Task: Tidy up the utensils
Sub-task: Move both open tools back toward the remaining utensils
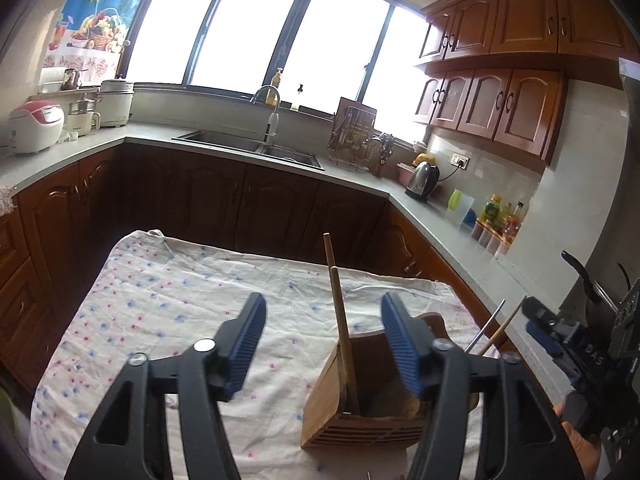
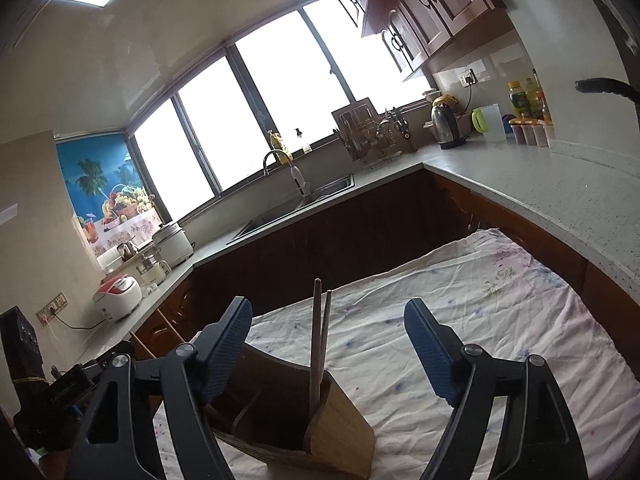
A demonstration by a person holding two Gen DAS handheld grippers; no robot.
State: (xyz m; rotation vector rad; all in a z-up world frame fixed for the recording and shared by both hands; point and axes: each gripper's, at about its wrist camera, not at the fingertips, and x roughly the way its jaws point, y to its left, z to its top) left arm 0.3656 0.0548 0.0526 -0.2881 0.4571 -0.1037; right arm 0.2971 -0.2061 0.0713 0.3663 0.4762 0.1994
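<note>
A wooden utensil holder stands on a floral cloth. Wooden chopsticks stand upright in it; a metal utensil handle and another wooden stick lean out on its right side. My left gripper is open and empty, just above and in front of the holder. In the right wrist view the holder sits low between the fingers with chopsticks standing in it. My right gripper is open and empty above the holder. It also shows at the right edge of the left wrist view.
The cloth-covered table sits inside a U-shaped kitchen counter with wooden cabinets. A sink and faucet, dish rack, kettle, bottles and rice cookers stand on the counter.
</note>
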